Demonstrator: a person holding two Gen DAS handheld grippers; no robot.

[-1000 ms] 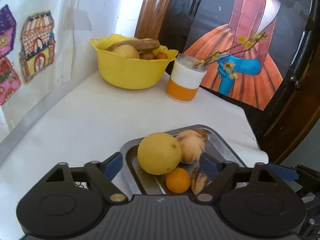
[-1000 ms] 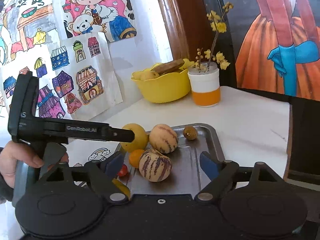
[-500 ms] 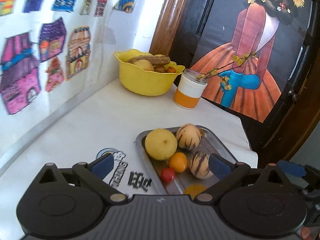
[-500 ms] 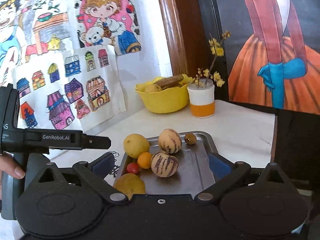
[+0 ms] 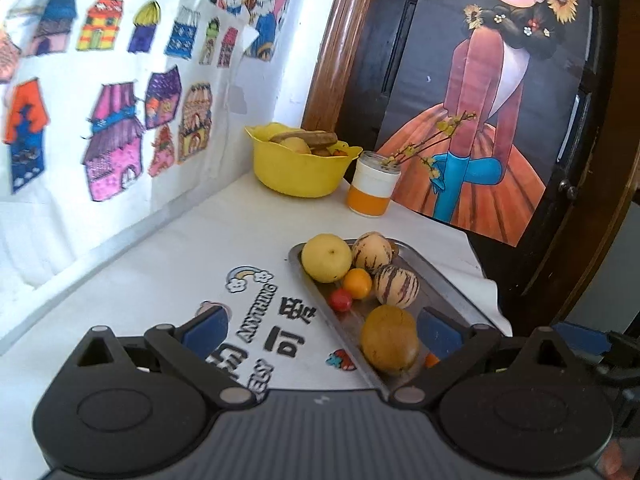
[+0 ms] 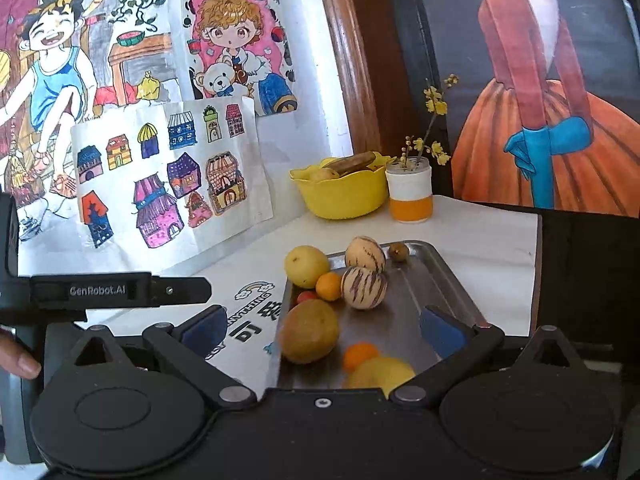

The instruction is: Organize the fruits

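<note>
A metal tray (image 5: 440,276) (image 6: 436,276) on the white table holds several fruits: a yellow round fruit (image 5: 326,258) (image 6: 306,266), two striped melons (image 5: 396,284) (image 6: 363,287), a small orange (image 5: 357,283) (image 6: 329,286), a red tomato (image 5: 340,300), a brown fruit (image 5: 390,338) (image 6: 308,336). A yellow bowl (image 5: 298,172) (image 6: 340,196) at the back holds more fruit. My left gripper (image 5: 320,330) is open and empty above the tray's near end. My right gripper (image 6: 320,328) is open and empty, also above the near end.
A white and orange jar with yellow twigs (image 5: 372,188) (image 6: 410,196) stands beside the bowl. Drawings cover the wall on the left (image 6: 160,184). A painted dark panel (image 5: 480,120) stands behind. The table edge drops off at the right (image 6: 536,280). The left device's body (image 6: 100,292) shows at left.
Both grippers have pulled back and up from the tray, so more of the table, its printed mat and the near fruits show. Both stay open and empty.
</note>
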